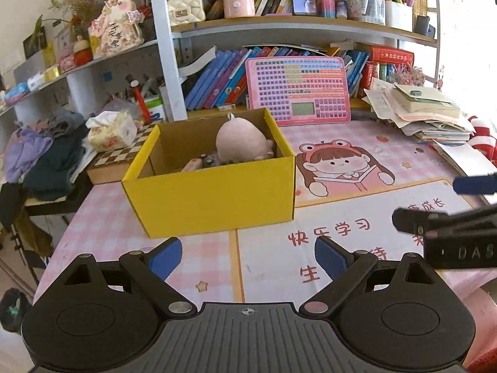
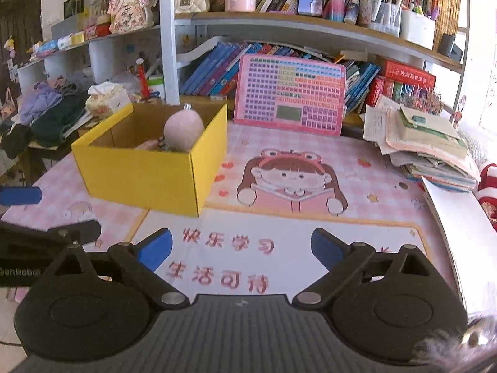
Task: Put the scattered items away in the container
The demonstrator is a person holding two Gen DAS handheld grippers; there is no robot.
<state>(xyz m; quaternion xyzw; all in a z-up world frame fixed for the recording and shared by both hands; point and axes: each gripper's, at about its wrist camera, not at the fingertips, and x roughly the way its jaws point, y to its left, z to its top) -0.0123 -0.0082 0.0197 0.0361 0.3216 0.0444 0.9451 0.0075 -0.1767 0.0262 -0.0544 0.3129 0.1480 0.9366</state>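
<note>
A: What was the state of each tool at this moment?

B: The left gripper [image 1: 248,258] had its blue pads spread wide with nothing between them. The right gripper [image 2: 241,250] was likewise spread and empty. Both hung over the printed desk mat [image 2: 310,227], side by side (each showed at the edge of the other's view).

A: Where was the container?

B: The yellow box [image 1: 214,195] stood on the mat at 12 o'clock from the left gripper, near it but apart. From the right gripper it lay toward 11 o'clock.

A: And its contents?

B: A pink plush toy [image 1: 239,140] sat inside, rising above the rim. Beside it, at its 8 o'clock, lay a small dark item [image 1: 208,159] and a pinkish one; their identity could not be determined.

A: How much of the task remained?

B: No loose item showed on the open mat between grippers and box. The pink keyboard board [image 2: 290,91] leaned at the shelf, and the paper stack [image 2: 428,143] sat at 2 o'clock; both appeared to be fixtures. Judged from this, the tidying was complete or nearly so.
</note>
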